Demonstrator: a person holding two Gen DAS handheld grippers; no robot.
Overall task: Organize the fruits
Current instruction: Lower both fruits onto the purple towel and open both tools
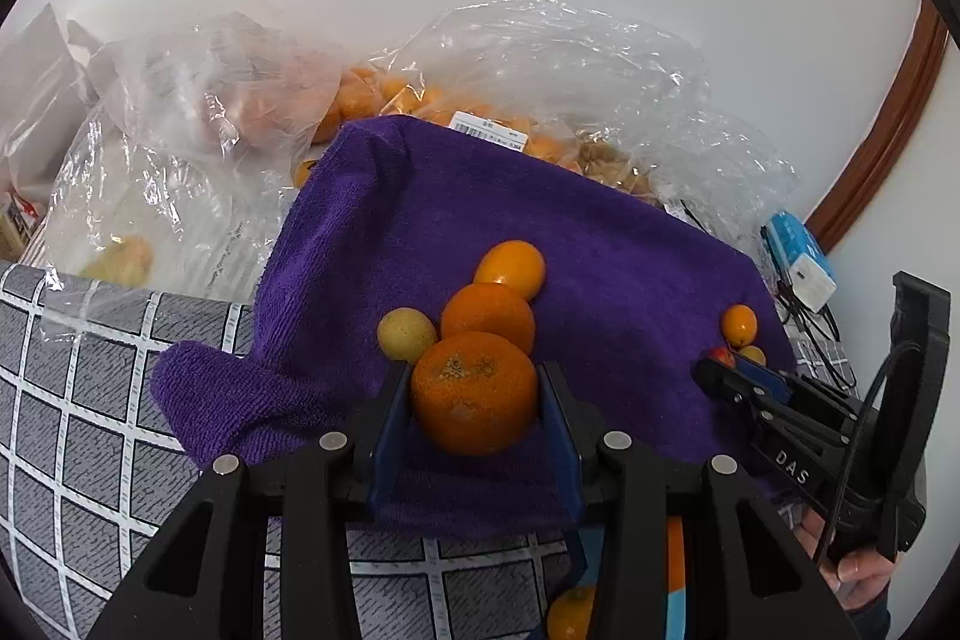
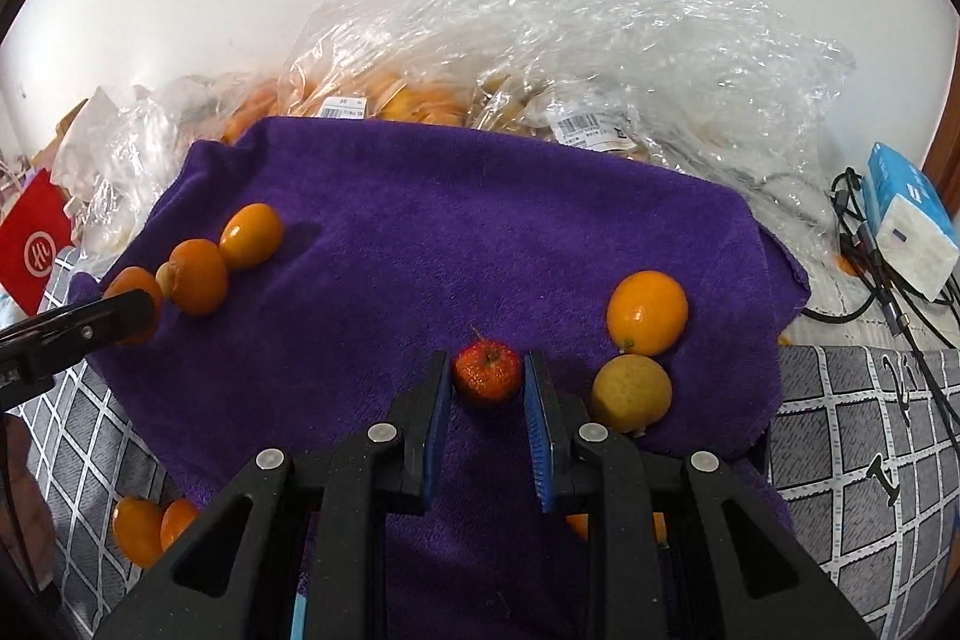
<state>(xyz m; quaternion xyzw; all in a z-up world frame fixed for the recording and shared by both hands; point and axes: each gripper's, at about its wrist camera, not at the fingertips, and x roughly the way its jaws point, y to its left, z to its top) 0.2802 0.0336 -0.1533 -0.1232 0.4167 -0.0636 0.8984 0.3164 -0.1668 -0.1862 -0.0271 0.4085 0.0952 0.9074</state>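
My left gripper (image 1: pixel 475 403) clamps a scarred mandarin (image 1: pixel 474 400) at the purple towel's (image 1: pixel 600 232) near edge; my right gripper (image 2: pixel 487 379) pinches a small red fruit (image 2: pixel 486 374) mid-towel. Judged partway: two groups formed on the towel, several stray oranges (image 2: pixel 141 531) off its near edge remain.

towel (image 2: pixel 456 232): purple | mandarin (image 1: pixel 474 400): orange | small fruit (image 2: pixel 487 370): red | tablecloth (image 1: pixel 78 400): grey, white grid
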